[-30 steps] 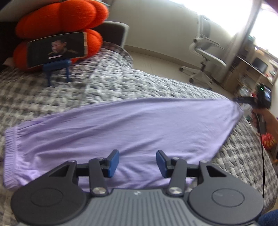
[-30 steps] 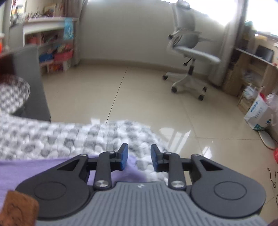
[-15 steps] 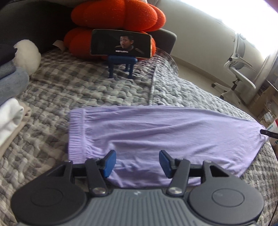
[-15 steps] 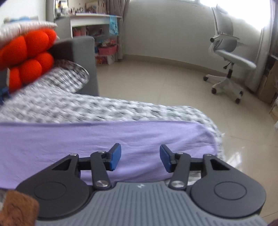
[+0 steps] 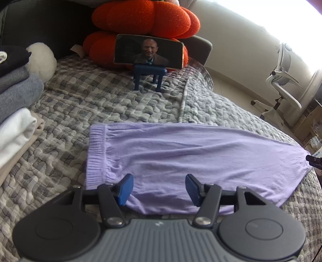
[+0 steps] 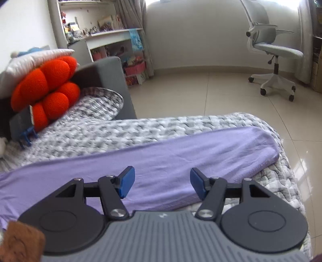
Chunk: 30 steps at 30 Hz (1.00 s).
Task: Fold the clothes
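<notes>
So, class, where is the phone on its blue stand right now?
In the left wrist view, the phone stands at top centre, on the checked quilt, against the orange cushion, beyond the purple trousers.

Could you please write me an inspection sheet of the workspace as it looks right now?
Surface: bed under a grey checked quilt.
Job's things: lilac garment spread flat.
Clutter: folded clothes stack; phone on blue stand; orange cushion.
Grippers: left hand-held gripper and right hand-held gripper opening over the garment, nothing between the pads.
Cables: thin cable at the left view's corner.
Surroundings: office chair, shelves, tiled floor.
</notes>
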Motion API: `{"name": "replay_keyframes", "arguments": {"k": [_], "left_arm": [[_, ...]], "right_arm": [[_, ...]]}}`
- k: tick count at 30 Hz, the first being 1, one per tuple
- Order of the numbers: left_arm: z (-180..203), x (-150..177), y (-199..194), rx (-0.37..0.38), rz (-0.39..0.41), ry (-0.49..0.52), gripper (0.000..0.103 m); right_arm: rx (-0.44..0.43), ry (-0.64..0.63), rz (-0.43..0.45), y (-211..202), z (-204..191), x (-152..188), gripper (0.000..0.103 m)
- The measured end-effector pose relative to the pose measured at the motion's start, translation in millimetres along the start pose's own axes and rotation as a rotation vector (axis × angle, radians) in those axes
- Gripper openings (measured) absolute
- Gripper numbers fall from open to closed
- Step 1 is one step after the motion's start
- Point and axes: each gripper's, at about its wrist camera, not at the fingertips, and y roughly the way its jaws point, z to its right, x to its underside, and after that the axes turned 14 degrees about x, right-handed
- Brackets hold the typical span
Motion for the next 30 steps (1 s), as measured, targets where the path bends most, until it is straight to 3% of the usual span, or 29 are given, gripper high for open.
{"name": "replay_keyframes", "arguments": {"k": [3,5,8,12,20,30], "left_arm": [[23.3,5.1,10.8,-0.026,-0.016,0.015,0.061],[39.7,12.1,18.7,-0.053,-0.015,0.067,0.064],[51.8,23.9,30.2,-0.105,-0.016,0.125,0.07],[41.8,32.1,30.3,-0.114,0.027,0.064,0.081],[45.7,41.1,33.7,-0.148,0.055,0.083,0.085],[46.3,44.8,34.8,-0.164,0.062,0.085,0.087]], "right_arm": [[-0.033,-0.028,-0.034,-1.2,-20.2,7.0,0.065],[-0.007,-0.086,-0.061,5.0,-35.1,19.9,0.066],[0.054,-0.172,0.007,0.9,-48.8,33.9,0.068],[0.072,-0.153,0.049,-0.4,-47.5,44.1,0.075],[0.053,-0.148,0.058,2.1,-47.1,48.2,0.088],[0.065,-0.12,0.066,1.3,-45.9,50.3,0.09]]}}
